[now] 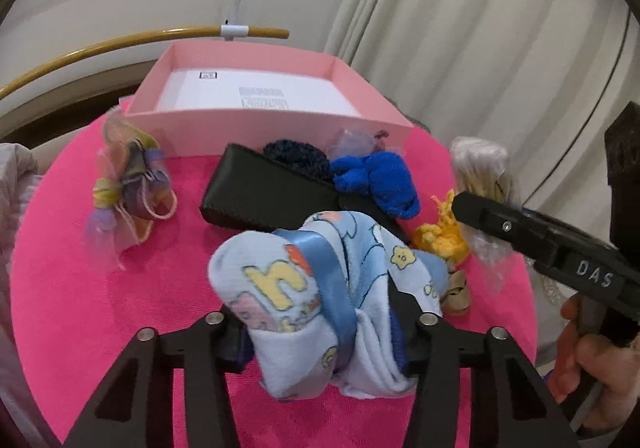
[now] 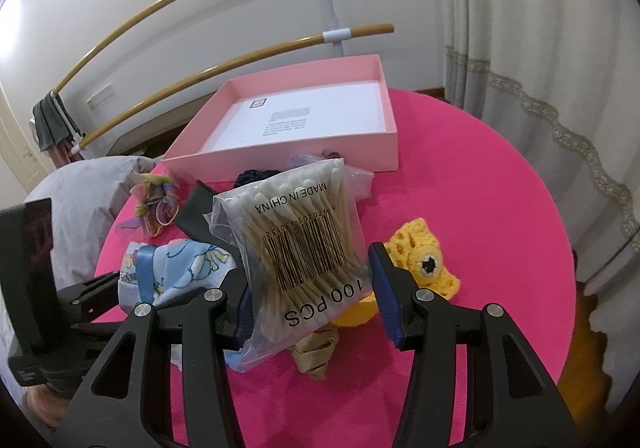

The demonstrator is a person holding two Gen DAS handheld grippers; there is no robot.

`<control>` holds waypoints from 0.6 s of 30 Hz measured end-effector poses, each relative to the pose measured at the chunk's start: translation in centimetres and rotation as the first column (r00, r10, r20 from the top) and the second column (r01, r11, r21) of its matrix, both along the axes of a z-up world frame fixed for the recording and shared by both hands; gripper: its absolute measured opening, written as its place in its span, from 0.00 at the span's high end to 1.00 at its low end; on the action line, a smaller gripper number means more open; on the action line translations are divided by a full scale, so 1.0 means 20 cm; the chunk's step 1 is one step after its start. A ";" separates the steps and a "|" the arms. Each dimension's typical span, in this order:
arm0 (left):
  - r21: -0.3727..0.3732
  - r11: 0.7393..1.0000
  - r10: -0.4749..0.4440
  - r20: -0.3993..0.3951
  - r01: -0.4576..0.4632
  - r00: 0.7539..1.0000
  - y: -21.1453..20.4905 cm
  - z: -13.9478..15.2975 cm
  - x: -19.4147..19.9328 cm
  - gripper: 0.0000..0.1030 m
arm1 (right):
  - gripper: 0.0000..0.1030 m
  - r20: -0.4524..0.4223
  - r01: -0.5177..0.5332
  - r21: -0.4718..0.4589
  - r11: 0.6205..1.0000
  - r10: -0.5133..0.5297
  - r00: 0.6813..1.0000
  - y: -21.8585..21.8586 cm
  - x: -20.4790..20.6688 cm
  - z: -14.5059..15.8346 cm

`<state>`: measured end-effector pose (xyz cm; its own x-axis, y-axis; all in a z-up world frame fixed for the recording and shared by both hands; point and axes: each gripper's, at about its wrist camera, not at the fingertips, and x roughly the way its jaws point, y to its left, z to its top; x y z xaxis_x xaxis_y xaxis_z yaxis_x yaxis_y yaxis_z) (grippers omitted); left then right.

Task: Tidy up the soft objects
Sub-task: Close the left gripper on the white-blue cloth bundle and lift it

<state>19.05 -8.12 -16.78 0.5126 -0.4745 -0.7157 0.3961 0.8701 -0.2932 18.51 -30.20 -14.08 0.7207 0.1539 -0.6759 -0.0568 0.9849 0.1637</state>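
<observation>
The left hand-held gripper is clamped on a pale blue printed sock bundle tied with a blue ribbon, held just above the pink desk. The right hand-held gripper holds a clear bag of cotton swabs between its pads — lifted, tilted toward 11 o'clock. At 12 o'clock sits an open pink box. A yellow crochet piece lies at 3 o'clock of the bag; a pastel scrunchie at 10 o'clock — well apart from the socks.
</observation>
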 end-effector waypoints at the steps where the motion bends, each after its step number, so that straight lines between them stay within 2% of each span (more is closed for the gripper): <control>1: 0.006 1.000 0.002 0.007 -0.002 1.000 0.00 0.01 0.00 0.56 | 0.54 0.002 -0.001 -0.001 1.000 0.001 1.000 0.00 0.00 0.00; 8: 0.026 1.000 0.008 0.059 -0.010 0.998 0.04 0.14 -0.08 0.57 | 0.54 0.013 -0.009 0.001 1.000 0.009 1.000 0.00 -0.02 0.02; 18: 0.083 0.993 0.064 0.199 -0.082 0.978 0.10 0.38 -0.14 0.57 | 0.54 0.056 -0.027 -0.006 1.000 0.027 0.998 0.03 -0.04 0.13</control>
<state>16.20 -6.10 -9.12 0.6780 -0.3686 -0.6360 0.3726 0.9181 -0.1350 17.67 -29.66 -11.51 0.7529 0.1702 -0.6357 -0.0920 0.9837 0.1543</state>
